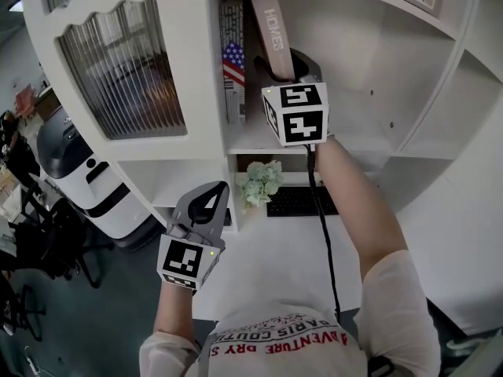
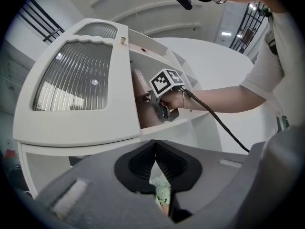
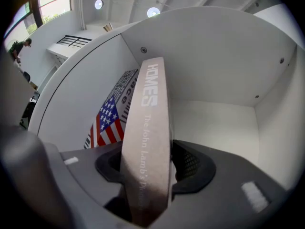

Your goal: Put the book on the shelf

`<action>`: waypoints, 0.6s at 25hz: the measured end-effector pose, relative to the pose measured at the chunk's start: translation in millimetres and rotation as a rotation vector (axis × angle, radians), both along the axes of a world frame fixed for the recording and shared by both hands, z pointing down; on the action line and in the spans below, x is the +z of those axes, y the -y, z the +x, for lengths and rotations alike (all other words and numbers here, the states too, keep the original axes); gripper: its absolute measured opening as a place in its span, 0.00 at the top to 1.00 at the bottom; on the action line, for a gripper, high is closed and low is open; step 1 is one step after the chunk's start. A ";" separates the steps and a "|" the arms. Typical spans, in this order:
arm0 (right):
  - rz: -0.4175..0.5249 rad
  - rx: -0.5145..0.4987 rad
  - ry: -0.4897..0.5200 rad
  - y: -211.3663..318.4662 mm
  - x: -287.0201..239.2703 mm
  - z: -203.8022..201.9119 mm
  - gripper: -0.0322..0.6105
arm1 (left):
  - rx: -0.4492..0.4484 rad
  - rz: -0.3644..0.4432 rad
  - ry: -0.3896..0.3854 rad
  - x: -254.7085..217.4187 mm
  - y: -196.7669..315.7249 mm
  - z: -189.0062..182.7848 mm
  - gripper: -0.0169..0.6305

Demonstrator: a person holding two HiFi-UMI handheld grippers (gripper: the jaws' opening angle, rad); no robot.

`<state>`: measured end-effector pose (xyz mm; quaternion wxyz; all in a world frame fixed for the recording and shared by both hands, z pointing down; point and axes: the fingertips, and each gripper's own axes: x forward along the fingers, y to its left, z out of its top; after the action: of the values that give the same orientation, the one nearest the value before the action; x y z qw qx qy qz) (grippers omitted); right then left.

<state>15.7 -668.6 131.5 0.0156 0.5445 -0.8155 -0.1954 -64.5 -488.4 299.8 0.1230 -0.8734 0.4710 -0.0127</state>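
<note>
The book (image 3: 147, 104) is up in the shelf (image 1: 204, 69), standing on end in the open compartment. It's a slim volume with a matt, dusty pink-brown cloth-look spine, "HOMES" in pale block capitals at the top and a fainter line of lettering running down its length. The spine faces out of the compartment, straight at the right gripper (image 3: 147, 151). The book's long axis runs nearly upright, with its top tipping towards the compartment's left wall.

That gripper's grey jaws stand apart on either side of the lower spine. The ribbed black pad (image 3: 193, 162) on the right shows its face, with a thin sliver of light next to the book's edge, so the pads flank the book rather than squeeze it.

Against the compartment's left wall stands a flag-covered book (image 3: 107, 120), glossy, with stars and stripes over black newsprint-style lettering. The shelf itself is smooth white board with curved walls and small screw heads.

Below the shelf's front edge, the left gripper (image 2: 155, 151) hangs with its ribbed pads pressed together and nothing between them.
</note>
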 end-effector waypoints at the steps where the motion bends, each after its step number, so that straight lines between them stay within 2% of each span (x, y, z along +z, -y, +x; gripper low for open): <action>1: -0.002 -0.006 -0.001 0.5 0.1 -1.6 0.63 | 0.002 -0.001 0.000 -0.2 2.3 1.1 0.96; 7: -0.029 -0.031 -0.005 1.9 3.8 -4.7 0.58 | 0.015 0.000 0.004 -0.1 7.8 7.7 0.96; 9: -0.048 -0.044 0.021 2.6 5.2 -2.2 0.53 | 0.014 -0.006 0.006 2.3 8.4 8.4 0.96; 11: -0.034 -0.053 0.058 -0.6 1.7 2.9 0.47 | 0.014 -0.010 0.005 3.7 8.0 8.3 0.96; 15: 0.020 -0.059 0.056 -18.4 -1.1 9.2 0.47 | 0.016 -0.012 0.002 5.3 3.7 8.6 0.96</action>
<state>25.0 -650.1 130.4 -0.0186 0.5257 -0.8293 -0.1886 -55.9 -492.1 305.2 0.1185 -0.8778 0.4640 -0.0155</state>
